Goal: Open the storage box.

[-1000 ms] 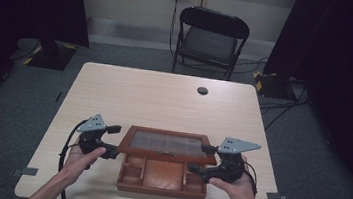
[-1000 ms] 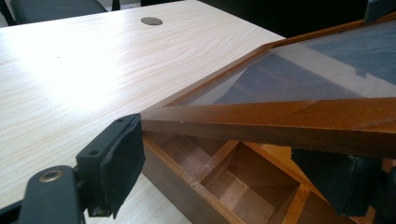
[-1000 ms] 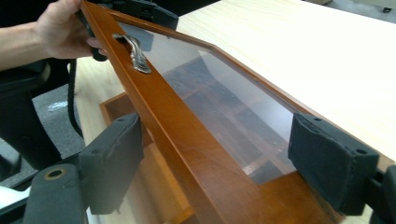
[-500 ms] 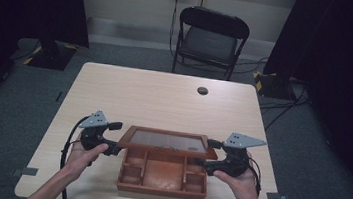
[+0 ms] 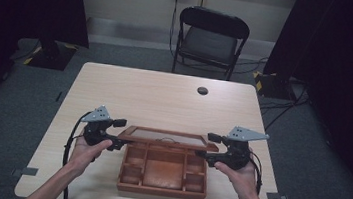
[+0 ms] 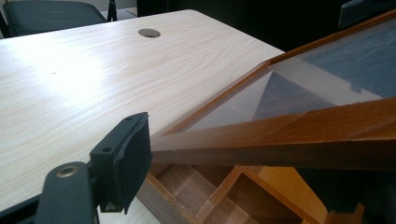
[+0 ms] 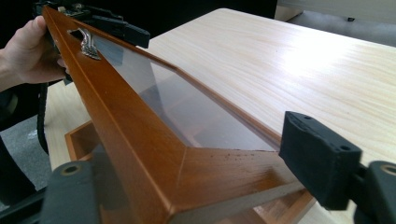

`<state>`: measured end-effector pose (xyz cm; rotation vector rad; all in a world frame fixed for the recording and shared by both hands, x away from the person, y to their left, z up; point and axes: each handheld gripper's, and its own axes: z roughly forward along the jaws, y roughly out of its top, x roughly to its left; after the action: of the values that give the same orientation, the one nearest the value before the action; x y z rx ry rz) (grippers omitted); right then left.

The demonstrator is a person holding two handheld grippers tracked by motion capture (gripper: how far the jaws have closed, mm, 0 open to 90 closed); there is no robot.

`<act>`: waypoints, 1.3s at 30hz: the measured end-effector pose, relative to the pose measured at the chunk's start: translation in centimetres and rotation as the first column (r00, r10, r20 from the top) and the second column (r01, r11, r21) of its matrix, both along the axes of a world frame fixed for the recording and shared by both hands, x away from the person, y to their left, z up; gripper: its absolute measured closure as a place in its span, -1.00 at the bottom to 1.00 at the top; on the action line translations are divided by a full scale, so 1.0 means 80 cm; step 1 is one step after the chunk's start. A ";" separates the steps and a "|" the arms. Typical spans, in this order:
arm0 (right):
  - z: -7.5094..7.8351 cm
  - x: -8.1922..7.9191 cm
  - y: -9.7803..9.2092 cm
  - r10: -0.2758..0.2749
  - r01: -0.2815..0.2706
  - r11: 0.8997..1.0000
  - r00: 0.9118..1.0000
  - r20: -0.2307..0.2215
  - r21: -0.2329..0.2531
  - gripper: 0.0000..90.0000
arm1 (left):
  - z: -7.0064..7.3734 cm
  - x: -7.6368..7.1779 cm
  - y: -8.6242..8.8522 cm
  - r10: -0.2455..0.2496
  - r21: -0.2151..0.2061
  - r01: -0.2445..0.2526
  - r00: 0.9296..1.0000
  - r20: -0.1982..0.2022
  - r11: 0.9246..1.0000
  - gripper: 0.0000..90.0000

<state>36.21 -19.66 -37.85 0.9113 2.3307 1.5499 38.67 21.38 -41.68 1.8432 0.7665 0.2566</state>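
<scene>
Glass lid of the wooden box, near the table's front edge, is pinched by the left gripper and right gripper at its ends, so it lifts evenly.

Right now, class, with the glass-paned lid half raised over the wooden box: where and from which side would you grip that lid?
Grip the lid by its wooden frame at the two short ends, one gripper from each side. The frame there is a flat, narrow strip that jaws can straddle, and the glass stays untouched. The left gripper and right gripper already stand so, probably keeping the tilted lid level over the box.
</scene>
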 end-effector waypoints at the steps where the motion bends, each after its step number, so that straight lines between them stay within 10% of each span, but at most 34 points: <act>1: 0.000 0.001 0.000 0.001 -0.001 1.000 1.000 0.001 0.005 -0.40 | 0.001 0.001 0.000 -0.003 0.001 0.003 1.000 0.004 1.000 -0.51; 39: -0.004 0.045 0.006 -0.040 0.041 0.997 0.999 -0.010 0.059 -0.21 | 0.003 0.028 -0.009 -0.019 -0.035 0.020 1.000 0.020 0.999 -0.06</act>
<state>39.80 -19.17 -38.14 0.9752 2.2686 1.6104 40.90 20.67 -41.42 1.8119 0.7350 0.2469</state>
